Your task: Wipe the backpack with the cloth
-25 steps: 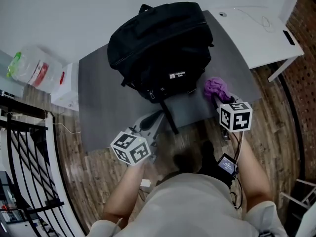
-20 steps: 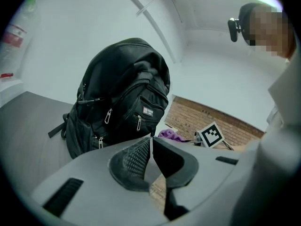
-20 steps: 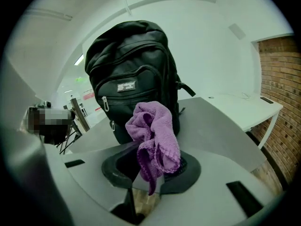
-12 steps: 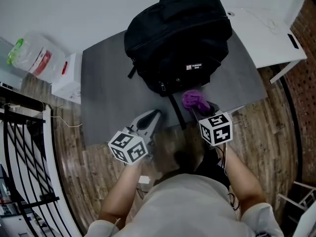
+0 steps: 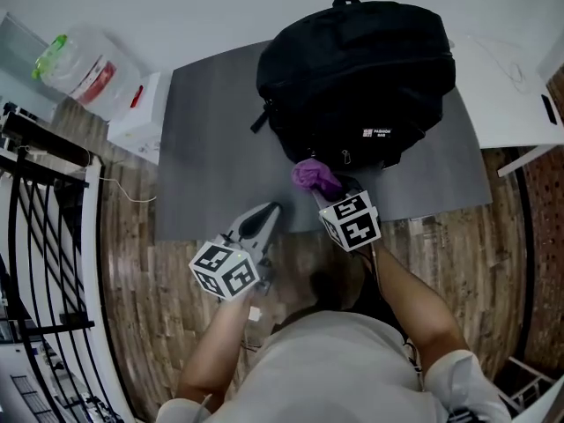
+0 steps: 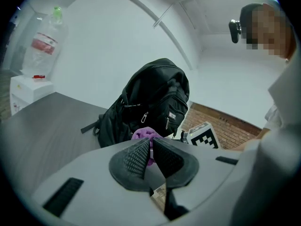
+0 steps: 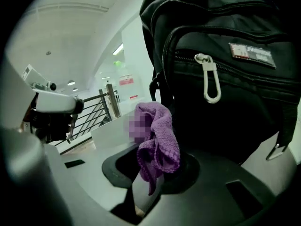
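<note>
A black backpack stands on the far part of a gray worktop, its front pocket with a small white label facing the person. The right hand-held gripper reaches over the near edge of the worktop and pinches a purple cloth between its jaws. The cloth bunches up above the jaw tips and hangs down one side of them. It sits at the lower front of the backpack, just left of the label; whether it actually touches the fabric cannot be told. In the right gripper view a metal zipper pull hangs on the pocket just above and to the right of the cloth. The left hand-held gripper is held lower and to the left, over the near edge of the worktop and apart from the backpack. Its ribbed jaws are pressed almost together with nothing between them, and they point toward the cloth and the backpack. On the floor at the left of the worktop stands a white box with a large clear water bottle next to it, and a black railing runs along the left edge of the head view.
</note>
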`<state>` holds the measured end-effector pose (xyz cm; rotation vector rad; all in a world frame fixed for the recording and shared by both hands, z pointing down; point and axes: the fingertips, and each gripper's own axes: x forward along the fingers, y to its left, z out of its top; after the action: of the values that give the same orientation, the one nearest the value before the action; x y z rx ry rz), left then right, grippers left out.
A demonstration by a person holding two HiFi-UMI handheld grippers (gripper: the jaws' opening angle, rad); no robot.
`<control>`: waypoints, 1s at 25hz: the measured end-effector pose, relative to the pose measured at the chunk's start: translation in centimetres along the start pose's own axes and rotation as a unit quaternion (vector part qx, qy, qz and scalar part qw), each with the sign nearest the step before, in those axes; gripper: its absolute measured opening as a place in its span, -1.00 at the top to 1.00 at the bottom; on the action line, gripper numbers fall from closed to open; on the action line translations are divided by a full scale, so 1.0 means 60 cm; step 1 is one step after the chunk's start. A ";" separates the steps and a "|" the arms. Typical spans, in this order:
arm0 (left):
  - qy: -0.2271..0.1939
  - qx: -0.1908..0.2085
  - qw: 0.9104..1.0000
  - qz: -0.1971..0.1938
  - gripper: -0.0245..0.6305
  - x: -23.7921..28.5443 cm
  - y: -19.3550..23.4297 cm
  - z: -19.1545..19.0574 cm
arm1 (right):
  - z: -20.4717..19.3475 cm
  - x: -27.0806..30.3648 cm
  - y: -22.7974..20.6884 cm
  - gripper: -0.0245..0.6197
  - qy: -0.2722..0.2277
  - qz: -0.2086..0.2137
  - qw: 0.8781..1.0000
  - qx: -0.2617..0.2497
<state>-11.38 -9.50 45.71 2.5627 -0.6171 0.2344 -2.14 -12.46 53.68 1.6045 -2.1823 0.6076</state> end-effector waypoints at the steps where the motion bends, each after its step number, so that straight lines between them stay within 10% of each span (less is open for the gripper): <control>1: -0.001 -0.002 1.000 0.004 0.86 -0.001 0.002 0.000 | -0.001 0.009 -0.001 0.62 0.004 0.001 1.000 -0.003; 25: 0.027 -0.017 0.999 -0.003 0.86 0.095 -0.070 -0.031 | -0.049 -0.010 -0.165 0.62 0.007 -0.058 0.998 0.020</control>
<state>-4.46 -7.49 47.10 2.5166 -0.5892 0.2885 7.63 -13.01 57.09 1.7296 -2.0617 0.6298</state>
